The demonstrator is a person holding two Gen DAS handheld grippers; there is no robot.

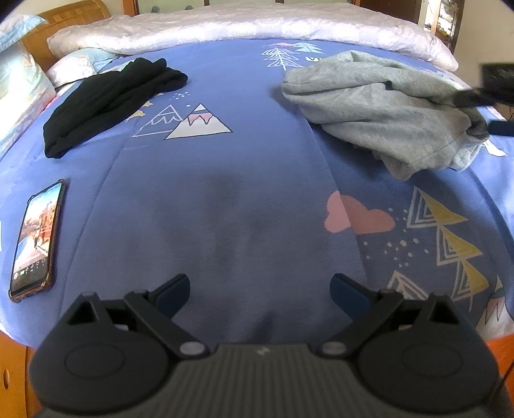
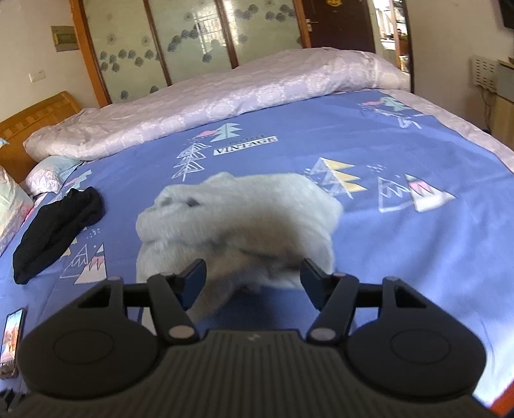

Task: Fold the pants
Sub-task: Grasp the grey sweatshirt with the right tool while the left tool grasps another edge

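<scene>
A crumpled pair of grey pants (image 1: 379, 112) lies on the blue patterned bedsheet (image 1: 241, 199), far right in the left wrist view. My right gripper (image 1: 478, 111) shows at that view's right edge, at the heap's right end. In the right wrist view the grey pants (image 2: 237, 218) are blurred and bunched right in front of my right gripper (image 2: 252, 267). Its fingers stand apart with the near edge of the cloth between them, and the pads do not visibly press on it. My left gripper (image 1: 260, 279) is open over bare sheet with nothing between its fingers.
A folded black garment (image 1: 109, 103) lies at the far left. A phone (image 1: 37, 238) with its screen lit rests near the bed's left edge. A rolled pale quilt (image 1: 257, 29) runs along the far side, with pillows (image 1: 22, 86) and a wooden headboard (image 2: 32, 119) to the left.
</scene>
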